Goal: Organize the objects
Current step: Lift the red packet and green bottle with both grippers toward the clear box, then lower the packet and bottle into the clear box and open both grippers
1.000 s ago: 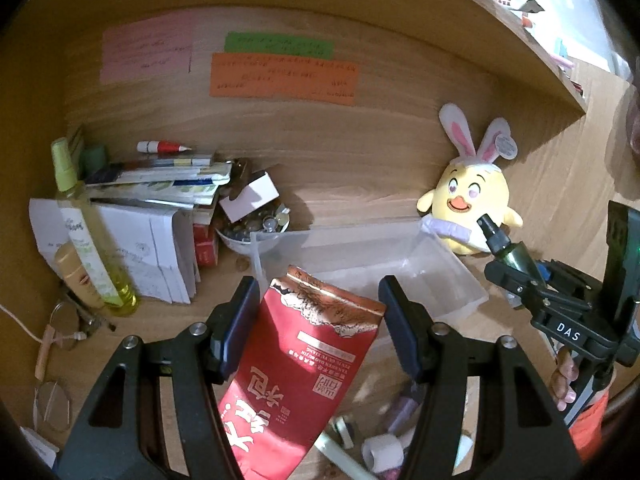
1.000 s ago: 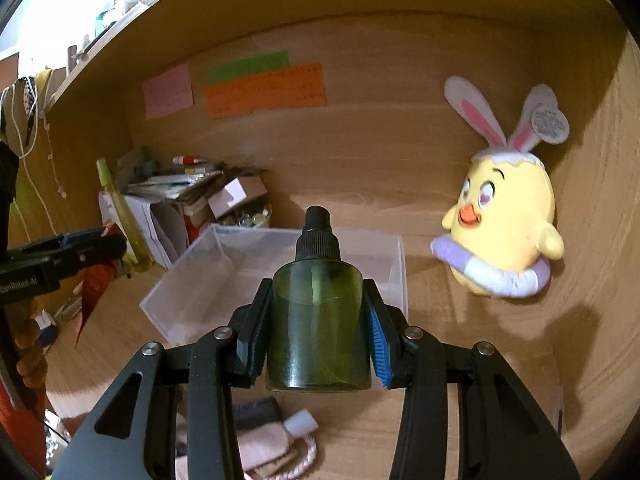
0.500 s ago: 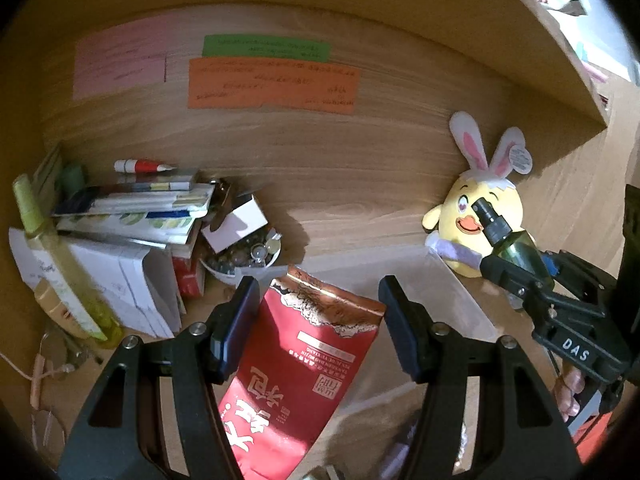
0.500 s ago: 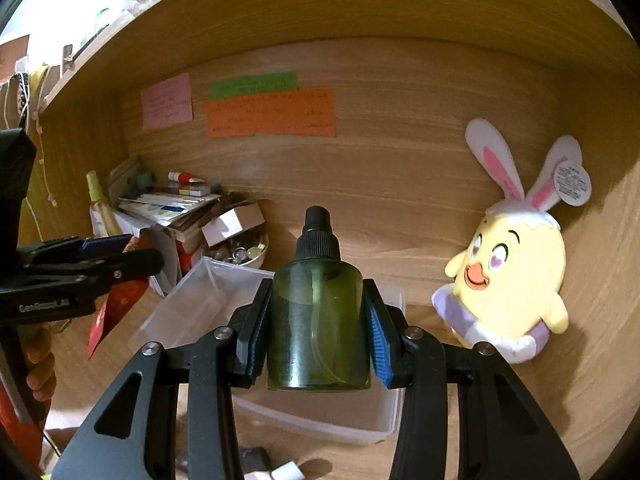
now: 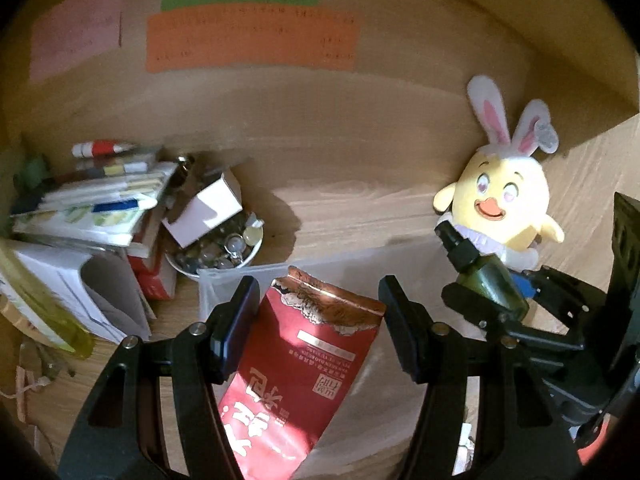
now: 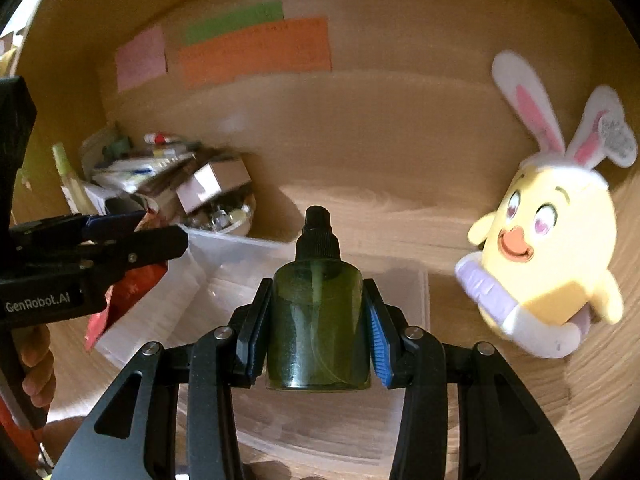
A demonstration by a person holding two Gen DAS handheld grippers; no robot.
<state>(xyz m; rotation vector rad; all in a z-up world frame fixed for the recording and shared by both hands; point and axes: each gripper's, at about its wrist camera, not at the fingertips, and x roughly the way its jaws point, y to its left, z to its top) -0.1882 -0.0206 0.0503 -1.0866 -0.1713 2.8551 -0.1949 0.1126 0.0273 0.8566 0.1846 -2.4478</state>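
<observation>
Two loads are in the air. Left wrist view: the left gripper (image 5: 316, 316) stands about half open around a red pouch (image 5: 308, 364); whether the pads press it I cannot tell. Since a second ago the clear bin (image 5: 256, 276) has slid closer beneath, so the drop is probably near. Right wrist view: the right gripper (image 6: 318, 320) is clamped on a green spray bottle (image 6: 318, 320), which now hangs over the bin (image 6: 404, 284) beside the plush chick (image 6: 548, 260).
</observation>
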